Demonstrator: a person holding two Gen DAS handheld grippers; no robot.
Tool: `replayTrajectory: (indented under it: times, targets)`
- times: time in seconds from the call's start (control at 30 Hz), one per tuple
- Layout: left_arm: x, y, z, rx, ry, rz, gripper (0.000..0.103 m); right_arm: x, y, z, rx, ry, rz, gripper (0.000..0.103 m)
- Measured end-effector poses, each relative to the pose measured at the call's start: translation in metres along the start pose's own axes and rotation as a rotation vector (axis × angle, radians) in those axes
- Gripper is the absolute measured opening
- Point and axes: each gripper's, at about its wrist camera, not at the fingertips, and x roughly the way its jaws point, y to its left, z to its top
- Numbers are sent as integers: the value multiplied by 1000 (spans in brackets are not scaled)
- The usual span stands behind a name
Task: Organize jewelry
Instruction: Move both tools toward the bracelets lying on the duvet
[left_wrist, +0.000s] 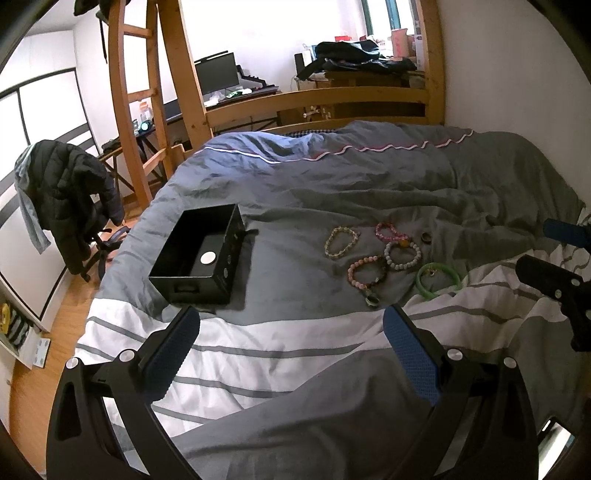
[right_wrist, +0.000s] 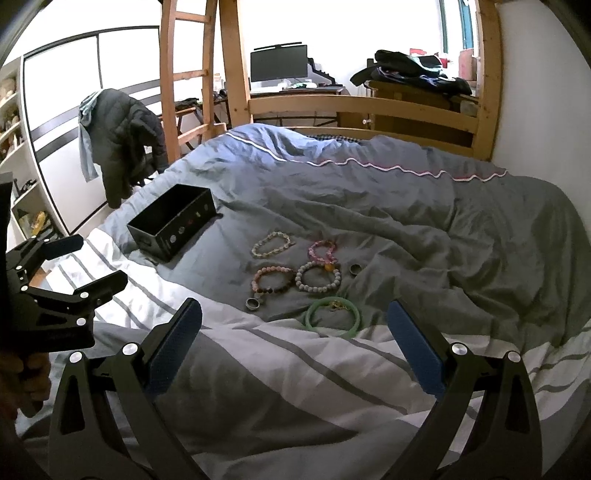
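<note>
On the duvet (right_wrist: 406, 229), bracelets (right_wrist: 317, 275) beside box (right_wrist: 171, 227).

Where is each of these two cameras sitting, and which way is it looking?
Left wrist view: sits on the left claw, looking forward over its open blue fingers at the bed; the black box lies ahead left, the right claw at the right edge.
Right wrist view: sits on the right claw, fingers open, facing the same bed; the green bangle lies just ahead, the left claw at the left edge.
Shared: box, beaded bracelets, bangle, wooden bed frame.
</note>
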Motion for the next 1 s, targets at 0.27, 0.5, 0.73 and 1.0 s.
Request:
replayTrajectory:
  times: [0.27, 0.5, 0.73, 1.0]
  targets:
    - [1, -3, 0, 8, 10, -5, 98, 0, 0, 0, -3, 9, 1, 99]
    - [1, -4, 0, 5, 12, -35, 98, 1, 1, 0, 5, 21, 7, 99]
    - [2, -7, -1, 14, 12, -38, 98, 3, 2, -1, 9, 28, 6, 99]
    - [17, -11, 2, 17, 24, -55, 98, 14, -8, -3, 16, 52, -5, 99]
